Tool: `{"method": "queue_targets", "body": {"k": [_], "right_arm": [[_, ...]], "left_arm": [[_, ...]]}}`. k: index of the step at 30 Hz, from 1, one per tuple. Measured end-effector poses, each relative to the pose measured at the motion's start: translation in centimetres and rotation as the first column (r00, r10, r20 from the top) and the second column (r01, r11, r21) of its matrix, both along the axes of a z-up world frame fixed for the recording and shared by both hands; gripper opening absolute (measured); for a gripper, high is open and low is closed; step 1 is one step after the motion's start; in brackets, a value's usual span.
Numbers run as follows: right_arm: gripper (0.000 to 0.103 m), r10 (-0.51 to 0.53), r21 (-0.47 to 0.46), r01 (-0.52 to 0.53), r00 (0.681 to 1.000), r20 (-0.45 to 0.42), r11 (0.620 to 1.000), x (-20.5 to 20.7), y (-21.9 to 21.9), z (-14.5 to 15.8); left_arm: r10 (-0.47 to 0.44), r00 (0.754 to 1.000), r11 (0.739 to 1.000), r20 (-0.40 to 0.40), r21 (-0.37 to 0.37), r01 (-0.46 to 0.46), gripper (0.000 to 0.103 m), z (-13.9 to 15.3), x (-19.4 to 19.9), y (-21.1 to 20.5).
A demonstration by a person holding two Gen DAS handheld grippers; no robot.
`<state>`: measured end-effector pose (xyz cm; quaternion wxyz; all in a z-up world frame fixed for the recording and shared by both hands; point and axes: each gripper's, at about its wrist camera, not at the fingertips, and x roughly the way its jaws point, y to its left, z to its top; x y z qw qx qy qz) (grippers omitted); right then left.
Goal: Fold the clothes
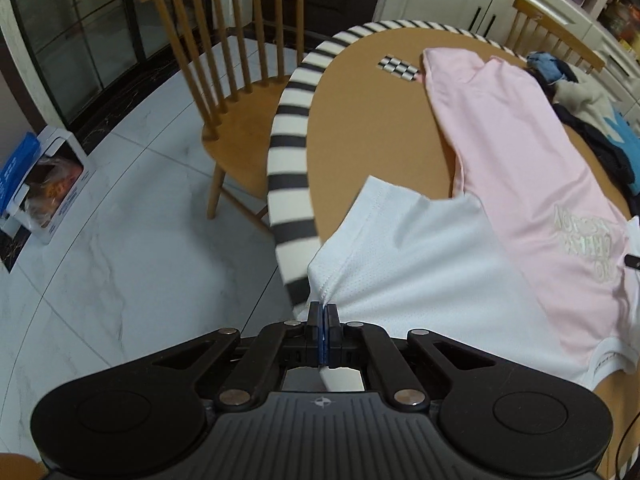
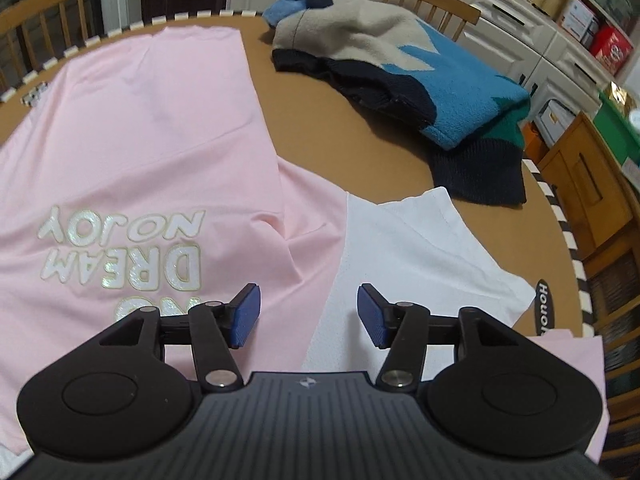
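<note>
A pink T-shirt with white sleeves [image 1: 532,168] lies spread on the round brown table [image 1: 380,120], its glittery lettering facing up. My left gripper [image 1: 322,312] is shut on the hem of the white left sleeve [image 1: 408,248], which is pulled taut from the table's striped edge. In the right wrist view the same pink T-shirt [image 2: 140,128] fills the left half, with its other white sleeve [image 2: 404,248] lying flat. My right gripper [image 2: 308,314] hovers open just above the seam between pink body and white sleeve, nothing pinched between its blue pads [image 2: 246,312].
A folded blue, beige and navy fleece [image 2: 400,68] lies at the far side of the table. Wooden chairs [image 1: 236,80] stand round the black-and-white striped table rim [image 1: 290,152]. A small checkered marker [image 1: 398,67] sits on the table. White cabinets and shelves [image 2: 560,40] line the wall.
</note>
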<state>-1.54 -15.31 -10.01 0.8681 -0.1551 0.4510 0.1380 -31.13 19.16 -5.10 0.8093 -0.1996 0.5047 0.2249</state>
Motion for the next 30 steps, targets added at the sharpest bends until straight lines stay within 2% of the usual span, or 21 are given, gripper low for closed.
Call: {"method": "queue_targets", "body": {"k": [3,10,14,16,19,22,24,28,30], "right_arm": [[0.060,0.019,0.008,-0.019,1.000,0.010,1.000,-0.8,-0.3,0.2],[0.060,0.001,-0.023,-0.001,1.000,-0.021,1.000,-2.1,-2.1,-1.7],[0.063,-0.038,0.006,0.039,0.998,-0.048,0.999,-2.2,-3.6,-1.7],[0.063,-0.038,-0.003,0.038,0.997,-0.067,0.999,-2.1,-4.0,-1.4],[0.062,-0.033,0.016,0.034,0.998,-0.053,0.999,-2.1,-4.5,0.3],[0.065,-0.038,0.082,0.037,0.999,0.007,0.996,-1.2,-4.3,3.1],[0.065,-0.032,0.107,0.027,0.999,0.039,0.994,0.3,-3.2,4.6],[0.065,-0.014,0.091,0.007,0.997,0.076,0.996,3.2,0.1,5.8],[0.065,-0.004,0.101,-0.003,0.997,0.071,0.995,4.2,1.7,5.8]], "left_arm": [[0.013,1.000,1.000,-0.019,0.002,-0.013,0.001,0.0,-0.6,-0.3],[0.009,1.000,1.000,-0.012,-0.009,-0.009,0.002,0.2,-0.6,-1.2],[0.034,0.999,0.999,-0.031,-0.016,-0.035,0.010,0.6,-0.8,-0.9],[0.059,0.998,0.998,-0.030,-0.019,-0.060,0.019,1.2,-1.1,-0.1],[0.067,0.997,0.998,0.026,-0.007,-0.067,0.027,3.4,-0.4,1.5],[-0.009,0.990,1.000,0.139,0.001,0.009,0.035,5.9,4.0,2.9],[-0.071,0.974,0.997,0.214,-0.007,0.074,0.036,6.6,8.8,3.8],[-0.117,0.935,0.984,0.333,-0.086,0.154,0.036,5.8,19.0,6.6],[-0.107,0.926,0.967,0.362,-0.178,0.181,0.035,4.7,24.1,8.4]]}}
